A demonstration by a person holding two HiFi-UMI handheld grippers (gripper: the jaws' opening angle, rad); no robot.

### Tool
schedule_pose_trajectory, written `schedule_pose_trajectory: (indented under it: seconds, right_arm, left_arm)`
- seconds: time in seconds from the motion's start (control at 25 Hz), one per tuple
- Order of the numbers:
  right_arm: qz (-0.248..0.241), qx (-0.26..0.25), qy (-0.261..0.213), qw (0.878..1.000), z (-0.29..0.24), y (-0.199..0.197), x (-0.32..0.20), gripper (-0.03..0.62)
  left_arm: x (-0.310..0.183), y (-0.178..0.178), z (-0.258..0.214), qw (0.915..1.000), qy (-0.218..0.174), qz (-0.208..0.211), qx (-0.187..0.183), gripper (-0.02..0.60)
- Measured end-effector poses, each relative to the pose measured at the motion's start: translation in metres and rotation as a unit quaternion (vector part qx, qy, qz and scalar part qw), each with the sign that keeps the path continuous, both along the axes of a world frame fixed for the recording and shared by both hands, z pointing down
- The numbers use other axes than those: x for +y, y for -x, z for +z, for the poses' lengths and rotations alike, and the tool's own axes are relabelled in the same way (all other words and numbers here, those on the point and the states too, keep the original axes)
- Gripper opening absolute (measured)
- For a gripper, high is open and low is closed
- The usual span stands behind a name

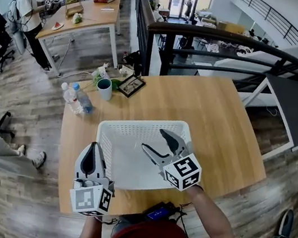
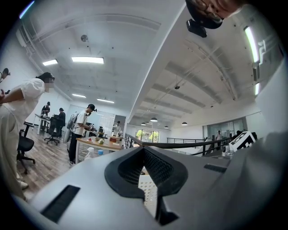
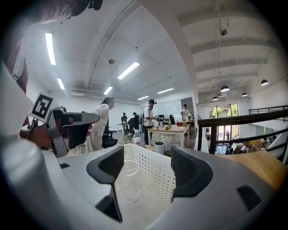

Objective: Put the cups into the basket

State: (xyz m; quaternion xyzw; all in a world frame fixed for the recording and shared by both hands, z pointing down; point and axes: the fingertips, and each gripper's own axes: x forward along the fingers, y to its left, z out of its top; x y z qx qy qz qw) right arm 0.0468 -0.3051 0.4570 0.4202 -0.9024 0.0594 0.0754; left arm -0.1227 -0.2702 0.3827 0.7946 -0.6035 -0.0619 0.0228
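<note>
**A:** On the wooden desk (image 1: 221,128), what sits around the white perforated basket (image 1: 136,126)?

**B:** Past the basket's far left corner stands a teal cup (image 1: 104,88), upright. Two water bottles (image 1: 75,98) lie just to its left. A dark picture frame (image 1: 131,85) rests to its right, near the desk's far edge. Beyond the desk runs a dark railing (image 1: 220,40). A person (image 1: 29,6) stands at another desk further off.

**A:** Where is each hand-held gripper?

**B:** The left hand-held gripper (image 1: 94,147) is just outside the basket's near left corner, its jaws closed together with nothing between them. The right hand-held gripper (image 1: 154,139) hangs over the basket's inside, its jaws spread apart and holding nothing.

**A:** And the cups, relative to them?

**B:** The right gripper view shows a clear cup (image 3: 130,179) inside the basket, beyond the open jaws and near the left one. Its tilt is hard to judge. The teal cup is well apart from both, with the basket's far wall standing between it and the right hand-held gripper.
</note>
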Motion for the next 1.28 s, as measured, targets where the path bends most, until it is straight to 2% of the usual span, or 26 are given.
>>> schedule_pose_trajectory:
  seconds: [0.52,0.8,1.28]
  right_arm:
    - [0.023,-0.019,-0.046,0.999,-0.048,-0.008,0.015,0.310]
    - [0.053,-0.041,-0.042,0.997,-0.058,-0.015,0.021,0.308]
    - [0.082,-0.042,-0.057,0.994,-0.063,-0.015,0.035,0.307]
  left_arm:
    - [-0.002,-0.007,0.000,0.9999,-0.001,0.015,-0.001,0.000]
    - [-0.003,-0.016,0.002,0.9995,0.003,0.031,-0.007,0.000]
    - [-0.002,-0.022,-0.001,0.9991,0.001,0.042,-0.010,0.000]
